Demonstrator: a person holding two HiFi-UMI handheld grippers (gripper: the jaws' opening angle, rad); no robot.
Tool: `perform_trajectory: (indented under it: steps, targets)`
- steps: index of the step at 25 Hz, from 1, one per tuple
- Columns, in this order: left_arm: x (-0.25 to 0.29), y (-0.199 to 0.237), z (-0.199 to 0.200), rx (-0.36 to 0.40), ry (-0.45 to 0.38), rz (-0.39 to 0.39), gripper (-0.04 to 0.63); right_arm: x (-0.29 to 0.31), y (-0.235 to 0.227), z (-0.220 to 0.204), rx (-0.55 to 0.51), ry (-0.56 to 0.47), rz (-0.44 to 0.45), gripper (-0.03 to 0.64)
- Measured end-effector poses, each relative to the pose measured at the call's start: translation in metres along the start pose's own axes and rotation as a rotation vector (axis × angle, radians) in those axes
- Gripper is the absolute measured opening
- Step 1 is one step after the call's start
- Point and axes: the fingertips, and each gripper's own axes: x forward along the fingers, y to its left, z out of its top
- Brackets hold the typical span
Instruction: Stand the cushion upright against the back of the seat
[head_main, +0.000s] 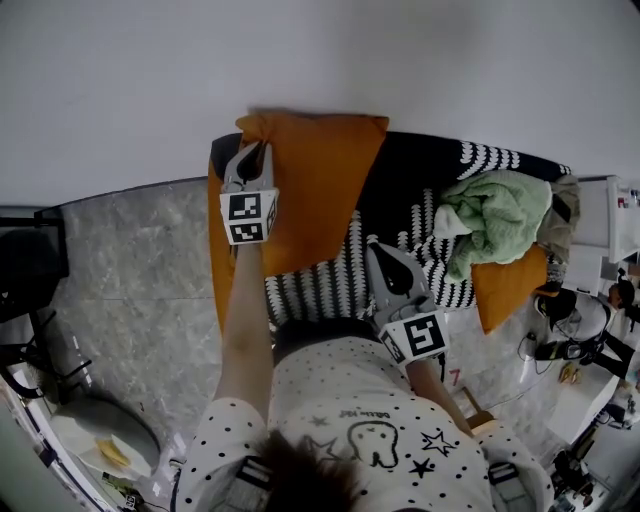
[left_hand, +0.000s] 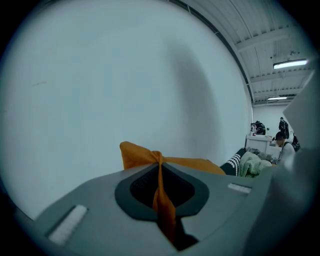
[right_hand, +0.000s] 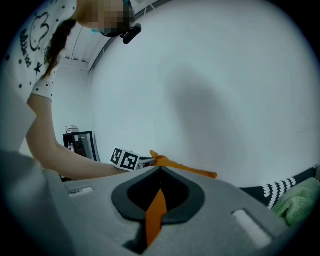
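Writing: none I can read. My shirt (head_main: 375, 420) has a cartoon tooth, stars and a line of small lettering, too small to make out.
Markers: the marker cube (head_main: 248, 218) on my left gripper and the one on my right show black-and-white squares only, no letters.
Left gripper (head_main: 254, 152): its fingers (left_hand: 100, 212) are pinched together on the cushion (head_main: 315, 190), with a gathered fold of orange cloth running between the pads at the upper left corner.
Right gripper (head_main: 377, 252): its fingers (right_hand: 210, 210) are likewise closed on the cushion. A thin strip of its orange fabric is caught between them near the lower right edge.
Cushion: orange, at the left end of the seat (head_main: 216, 250), its top edge at the white wall (head_main: 300, 60). I cannot tell whether it leans on the wall.
Seat: orange, under a black throw (head_main: 420, 215) with white zigzag stripes.
Beside it: a crumpled green cloth (head_main: 495, 215) lies on the throw, well apart from the cushion.
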Motion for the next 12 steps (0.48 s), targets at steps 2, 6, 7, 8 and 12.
perform_trajectory:
  steps: [2, 6, 7, 8, 12]
  targets:
    - [0.004, 0.003, -0.003, -0.002, 0.008, 0.005, 0.016, 0.005, -0.004, 0.002, 0.000, 0.000, 0.001, -0.005]
    - [0.013, 0.013, -0.011, -0.014, 0.022, 0.019, 0.016, 0.016, -0.012, 0.003, 0.005, 0.002, -0.003, -0.005]
    - [0.016, 0.016, -0.013, -0.016, 0.026, 0.023, 0.017, 0.018, -0.013, 0.004, 0.008, 0.004, -0.002, -0.005]
    - [0.018, 0.018, -0.014, -0.018, 0.031, 0.027, 0.017, 0.020, -0.014, 0.004, 0.011, 0.006, -0.002, -0.005]
    - [0.025, 0.023, -0.021, -0.019, 0.048, 0.030, 0.018, 0.025, -0.017, 0.001, 0.016, 0.017, -0.001, -0.005]
